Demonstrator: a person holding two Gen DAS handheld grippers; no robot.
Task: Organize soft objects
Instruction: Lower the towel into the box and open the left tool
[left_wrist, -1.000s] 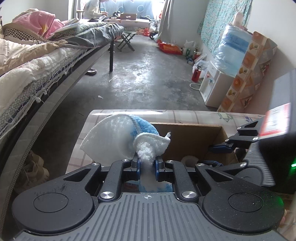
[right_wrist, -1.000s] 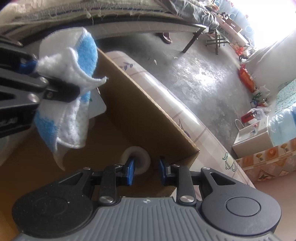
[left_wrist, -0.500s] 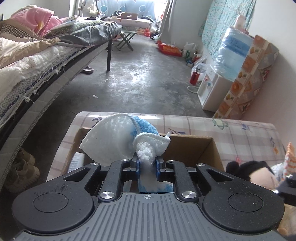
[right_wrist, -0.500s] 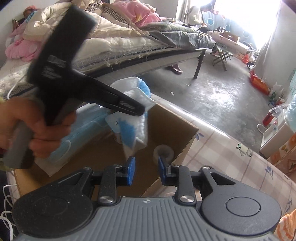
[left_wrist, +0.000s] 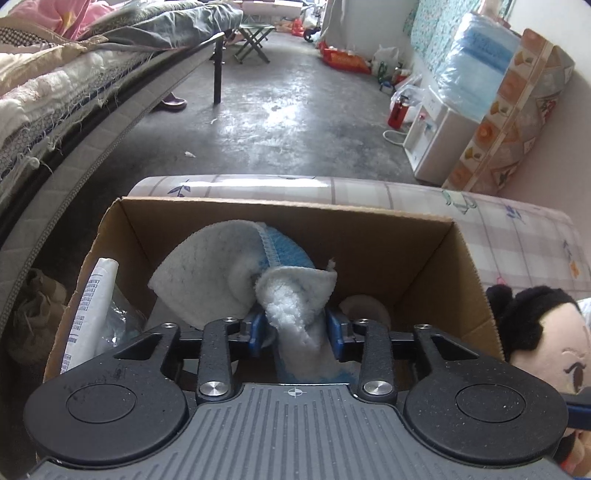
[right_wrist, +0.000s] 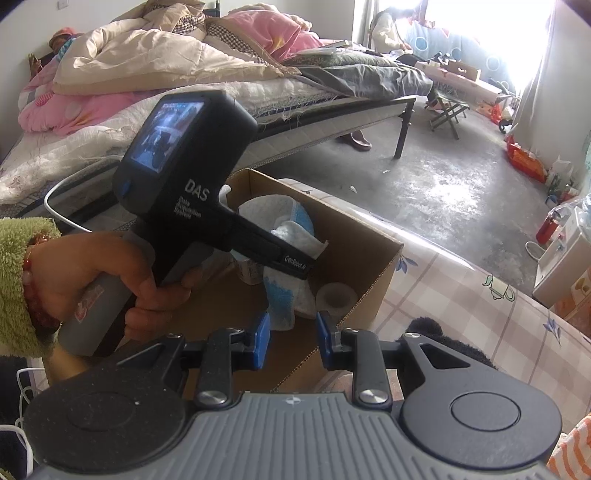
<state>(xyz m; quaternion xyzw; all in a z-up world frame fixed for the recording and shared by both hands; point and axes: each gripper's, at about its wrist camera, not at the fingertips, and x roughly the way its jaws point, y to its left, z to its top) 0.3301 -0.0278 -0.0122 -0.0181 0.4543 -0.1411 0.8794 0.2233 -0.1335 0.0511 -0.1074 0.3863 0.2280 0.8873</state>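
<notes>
Left gripper (left_wrist: 295, 328) positioned over the open cardboard box (left_wrist: 424, 251), its blue pads parted somewhat, with the bunched neck of a white-and-blue fleece cloth (left_wrist: 236, 266) standing between them; the cloth fills most of the gap, but whether the pads press it or have just let go cannot be told from either view. In the right-wrist view the cloth (right_wrist: 291, 236) hangs below the left gripper's fingers (right_wrist: 295, 262) inside the box walls, its lower end near the box floor. Right gripper (right_wrist: 291, 339) held at the near edge of the box (right_wrist: 384, 258), jaws apart with nothing between them. Contents already in the box: a roll of white tape or tissue (right_wrist: 334, 297) in the far right corner and a plastic-wrapped package (left_wrist: 92, 310) against the left wall. Outside the box, on the checked tablecloth (left_wrist: 517, 229), lies a plush doll (left_wrist: 539, 332) with black hair, and an orange-striped fabric (right_wrist: 569, 450) shows at the lower right corner of the right-wrist view. Judged progress: the cloth is at the point of deposit; the doll, and possibly the striped fabric, remain to be put away.
</notes>
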